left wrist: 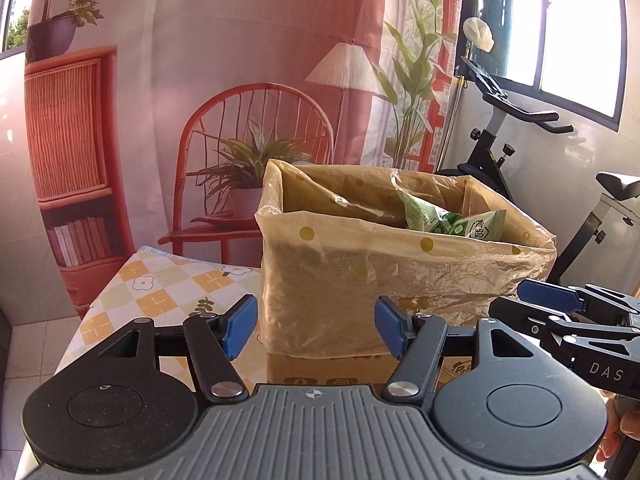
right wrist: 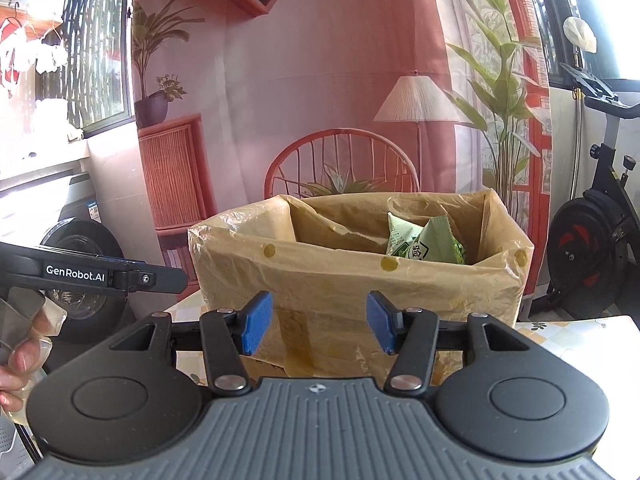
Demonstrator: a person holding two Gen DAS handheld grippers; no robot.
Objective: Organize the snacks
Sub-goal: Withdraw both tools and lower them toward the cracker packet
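Observation:
A cardboard box [left wrist: 332, 372] lined with a tan dotted plastic bag [left wrist: 400, 272] stands on the table just ahead of both grippers. Green snack packets [left wrist: 452, 220] lie inside it toward the right; the right wrist view shows the same packets [right wrist: 420, 244] in the lined box [right wrist: 360, 288]. My left gripper [left wrist: 316, 330] is open, its blue pads apart with nothing between them, held short of the box's near wall. My right gripper [right wrist: 320, 322] is likewise open with nothing in it, facing the box front. The right gripper [left wrist: 568, 312] also shows at the right edge of the left wrist view.
A checked tablecloth [left wrist: 160, 280] covers the table left of the box. An exercise bike [left wrist: 520, 140] stands to the right, also seen as the bike [right wrist: 600, 240] beyond the table. A printed backdrop [left wrist: 240, 80] hangs behind. A person's fingers [right wrist: 24, 356] hold the left gripper's handle [right wrist: 80, 274].

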